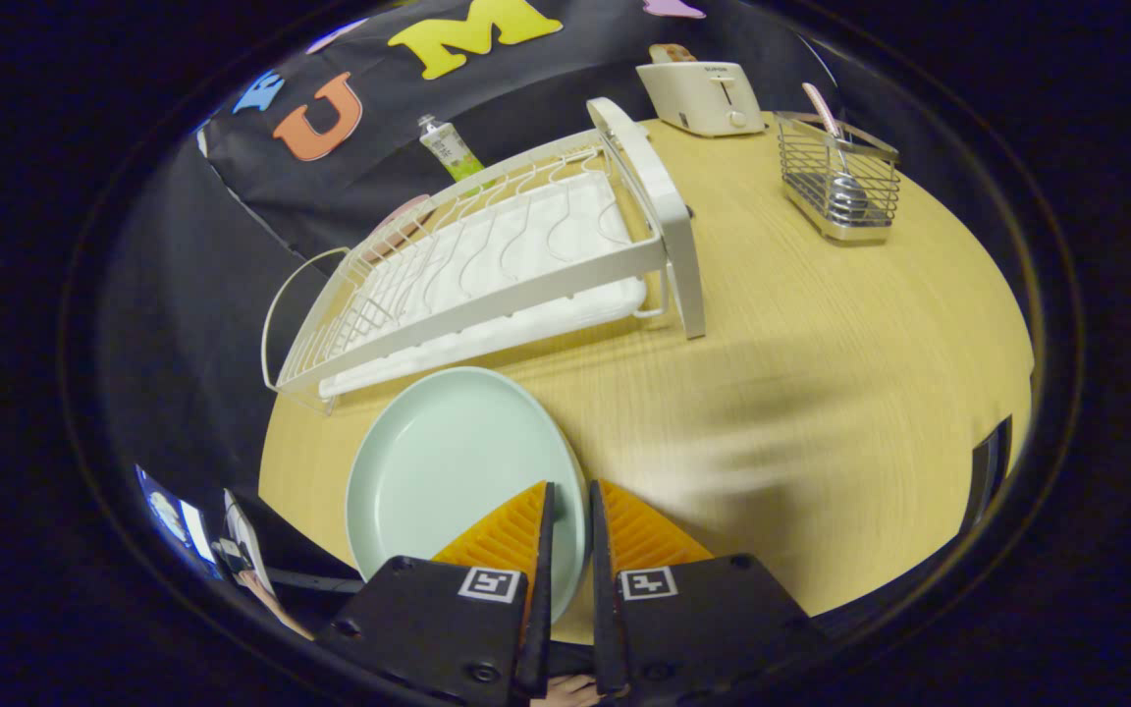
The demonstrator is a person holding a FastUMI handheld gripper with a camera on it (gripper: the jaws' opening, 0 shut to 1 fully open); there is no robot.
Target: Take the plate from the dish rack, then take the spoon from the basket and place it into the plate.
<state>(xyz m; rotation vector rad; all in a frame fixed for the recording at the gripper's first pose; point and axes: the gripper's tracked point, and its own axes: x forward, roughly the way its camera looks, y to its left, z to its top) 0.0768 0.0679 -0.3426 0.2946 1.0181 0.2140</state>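
Pale wood-grain desk (pixel 821 393) fills the mid and right of the frame, black cloth wall behind it across the top. White wire dish rack (pixel 497 265) sits upper-centre on the desk, running diagonally from lower left to upper right, w/ a white drip tray under it; its slots look bare from here. Mint-green plate (pixel 448 471) lies just in front of the rack, lower-centre of frame, its right rim running between the two orange fingers (pixel 507 535). Gripper (pixel 568 501) at bottom centre: jaws nearly closed w/ a narrow gap, plate rim in that gap. Left finger lies over the plate's inner face, right finger outside the rim; cannot tell if both pads actually press on it, so grip unconfirmed. Whether the plate rests flat on the desk or is lifted a bit also can't be judged. Wire basket (pixel 838 182) stands upper right, well apart from plate and rack, w/ the spoon (pixel 835 157) upright inside, bowl down, pinkish handle sticking out the top. White toaster (pixel 701 96) at top centre-right, behind the rack's end, left of the basket. Small green-labelled bottle (pixel 450 149) beyond the rack, upper-centre-left, against the cloth. Bit of a hand (pixel 565 690) shows at the very bottom under the jaws.
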